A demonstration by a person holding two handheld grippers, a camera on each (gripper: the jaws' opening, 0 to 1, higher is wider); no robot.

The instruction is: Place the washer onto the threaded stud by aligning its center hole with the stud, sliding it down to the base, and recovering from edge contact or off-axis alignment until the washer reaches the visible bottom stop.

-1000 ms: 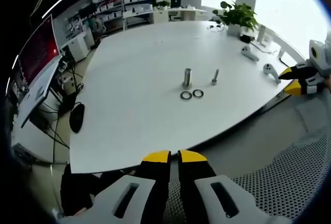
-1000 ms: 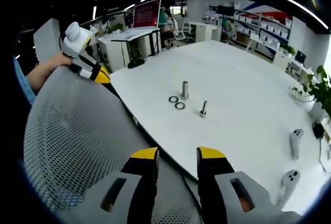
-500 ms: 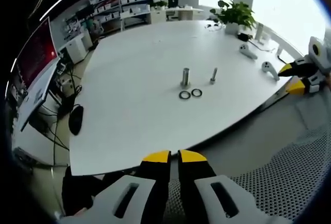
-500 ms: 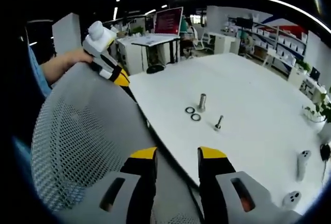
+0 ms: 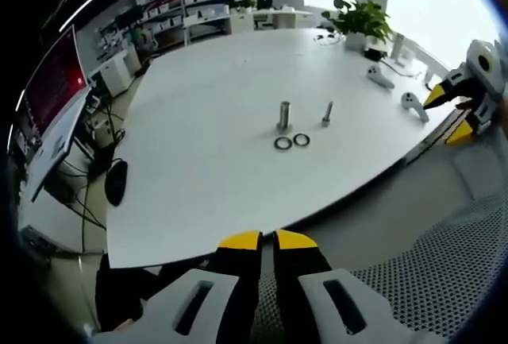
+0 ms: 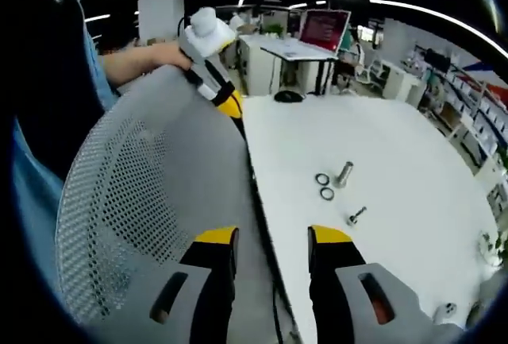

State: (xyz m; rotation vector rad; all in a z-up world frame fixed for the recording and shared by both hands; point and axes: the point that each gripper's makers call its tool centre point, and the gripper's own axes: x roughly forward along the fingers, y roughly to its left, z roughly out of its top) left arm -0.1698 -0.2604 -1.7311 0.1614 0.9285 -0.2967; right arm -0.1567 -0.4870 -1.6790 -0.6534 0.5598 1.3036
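Note:
Two dark washers (image 5: pixel 282 143) (image 5: pixel 302 139) lie side by side on the white table (image 5: pixel 198 106). Just behind them stand a metal cylinder stud (image 5: pixel 283 115) and a thinner bolt (image 5: pixel 326 114). My left gripper (image 5: pixel 267 241) hovers off the table's near edge, its yellow-tipped jaws shut with nothing between them. My right gripper (image 5: pixel 450 115) is at the far right, off the table, jaws apart. In the right gripper view its jaws (image 6: pixel 272 237) stand open over the table edge. The washers (image 6: pixel 324 186), stud (image 6: pixel 344 174) and bolt (image 6: pixel 354 216) lie well ahead, and a hand holds the left gripper (image 6: pixel 228 106) at upper left.
A grey mesh chair back (image 6: pixel 135 193) (image 5: pixel 444 280) stands between the grippers and the table. Two white hand controllers (image 5: pixel 381 80) (image 5: pixel 413 104) and a potted plant (image 5: pixel 361 22) sit near the table's far right edge. Desks, shelves and a red screen (image 5: pixel 55 82) lie beyond.
The right gripper view has swung and rolled, so the table sits further right in it. In the left gripper view the right gripper has risen slightly. Washers, stud and bolt have not moved.

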